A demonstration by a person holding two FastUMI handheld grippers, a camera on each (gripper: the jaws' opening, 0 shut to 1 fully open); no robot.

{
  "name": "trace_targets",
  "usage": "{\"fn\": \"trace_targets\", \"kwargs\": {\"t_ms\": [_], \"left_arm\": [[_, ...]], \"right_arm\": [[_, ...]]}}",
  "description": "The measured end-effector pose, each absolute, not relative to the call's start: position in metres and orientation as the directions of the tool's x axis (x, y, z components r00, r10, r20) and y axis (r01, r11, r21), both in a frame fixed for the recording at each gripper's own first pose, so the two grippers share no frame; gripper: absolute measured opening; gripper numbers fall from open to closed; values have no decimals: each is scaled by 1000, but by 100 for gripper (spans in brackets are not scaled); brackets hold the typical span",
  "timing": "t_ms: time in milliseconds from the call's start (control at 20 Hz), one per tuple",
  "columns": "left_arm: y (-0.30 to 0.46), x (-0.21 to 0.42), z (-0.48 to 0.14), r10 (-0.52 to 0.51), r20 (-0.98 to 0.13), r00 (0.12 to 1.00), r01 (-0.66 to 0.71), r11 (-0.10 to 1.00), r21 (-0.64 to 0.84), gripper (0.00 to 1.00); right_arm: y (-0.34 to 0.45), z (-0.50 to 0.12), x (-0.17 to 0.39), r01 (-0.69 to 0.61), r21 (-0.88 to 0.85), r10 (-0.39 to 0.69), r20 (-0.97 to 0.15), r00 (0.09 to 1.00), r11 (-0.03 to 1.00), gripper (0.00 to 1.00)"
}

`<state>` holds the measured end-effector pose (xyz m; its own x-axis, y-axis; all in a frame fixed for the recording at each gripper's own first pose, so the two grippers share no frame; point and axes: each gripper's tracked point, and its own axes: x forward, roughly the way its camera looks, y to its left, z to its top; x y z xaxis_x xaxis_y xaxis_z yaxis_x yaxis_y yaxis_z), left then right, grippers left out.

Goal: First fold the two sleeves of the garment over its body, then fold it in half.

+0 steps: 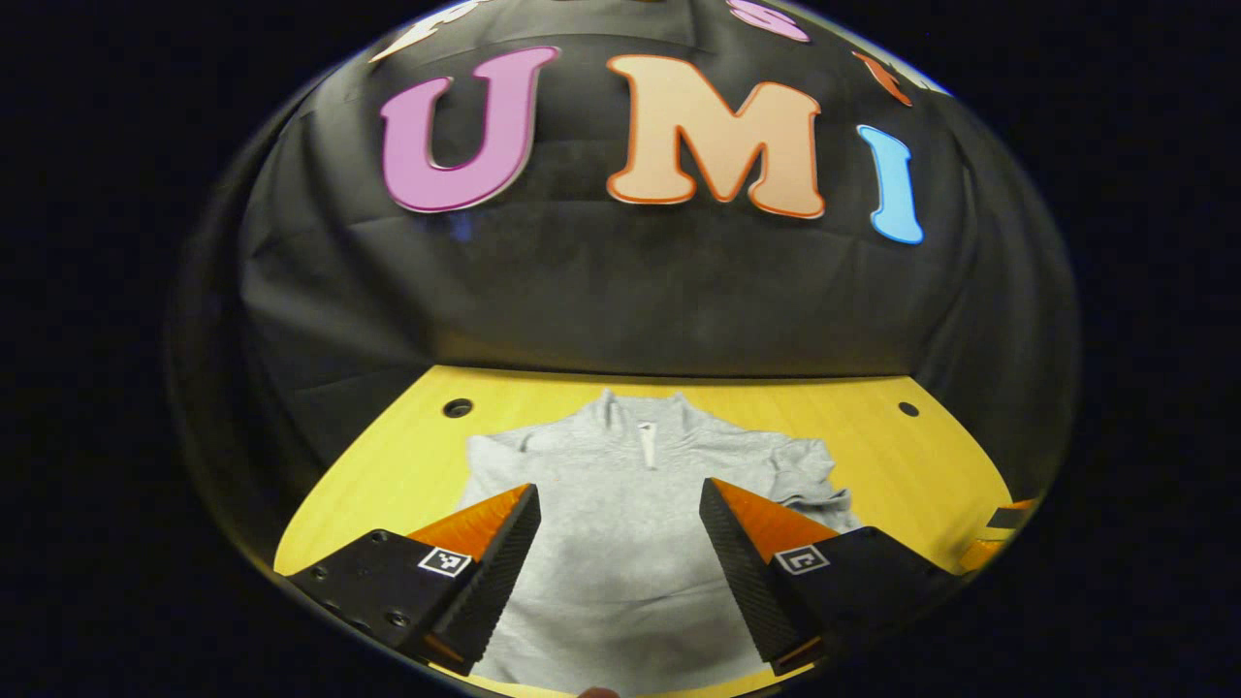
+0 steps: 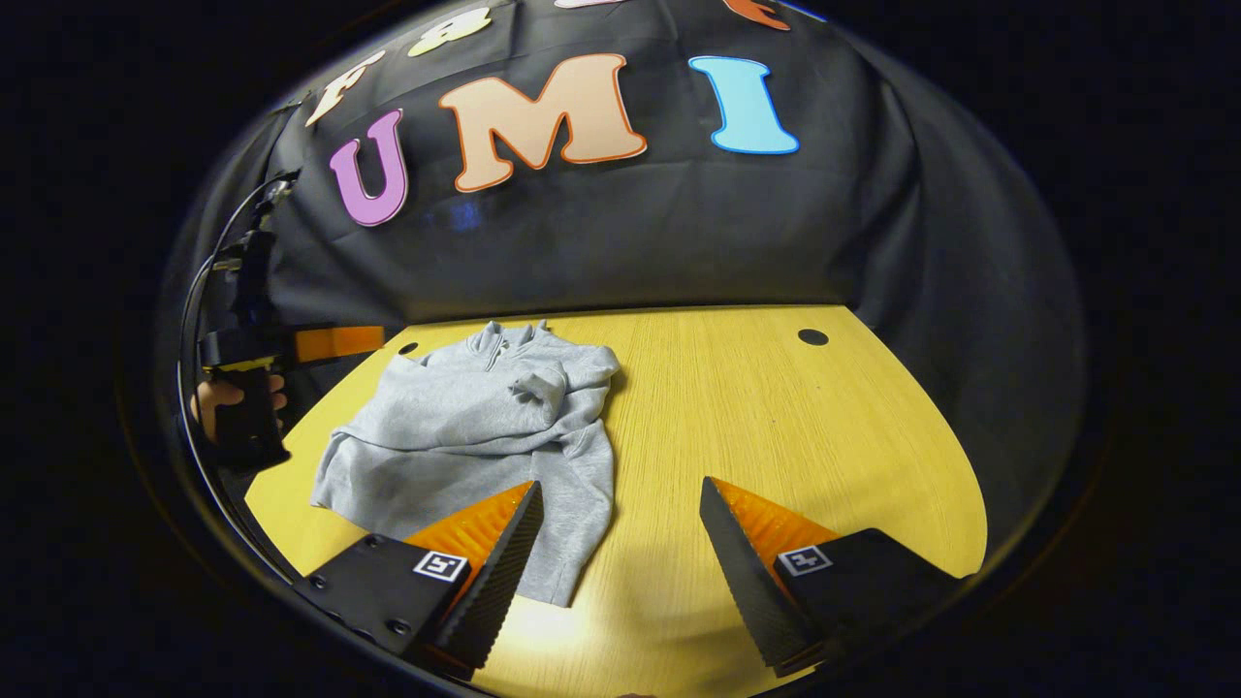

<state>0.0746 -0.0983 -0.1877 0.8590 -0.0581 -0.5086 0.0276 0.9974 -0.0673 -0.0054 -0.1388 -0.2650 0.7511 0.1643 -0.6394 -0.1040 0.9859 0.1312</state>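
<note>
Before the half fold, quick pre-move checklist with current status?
1. Sleeves over the sweater body: ok, both appear folded in.
2. Left gripper open, empty: ok.
3. Right gripper open, empty: ok.
4. Left gripper above the sweater: ok, cloth lies between its fingers.
5. Right gripper lined up on the hem: not ok, mostly over bare table.
6. Sweater flat: not ok, bunched near the collar.

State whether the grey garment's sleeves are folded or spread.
Folded: on the garment, both sleeves lie over its body, none stretched across the table. The half-fold is not yet done.
</note>
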Motion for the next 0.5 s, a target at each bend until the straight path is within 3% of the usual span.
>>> {"fn": "trace_targets", "kwargs": {"t_ms": [200,500], "left_arm": [[-30,50,-197,30,-527,849,-48,999,-19,95],[9,1,-240,24,-607,794,-82,994,-68,95]], "right_arm": [[-118,-272,-3,-106,137,170,-653,738,985,100],[-89,-290,-5,-125,97,157,-686,710,987,99]]}}
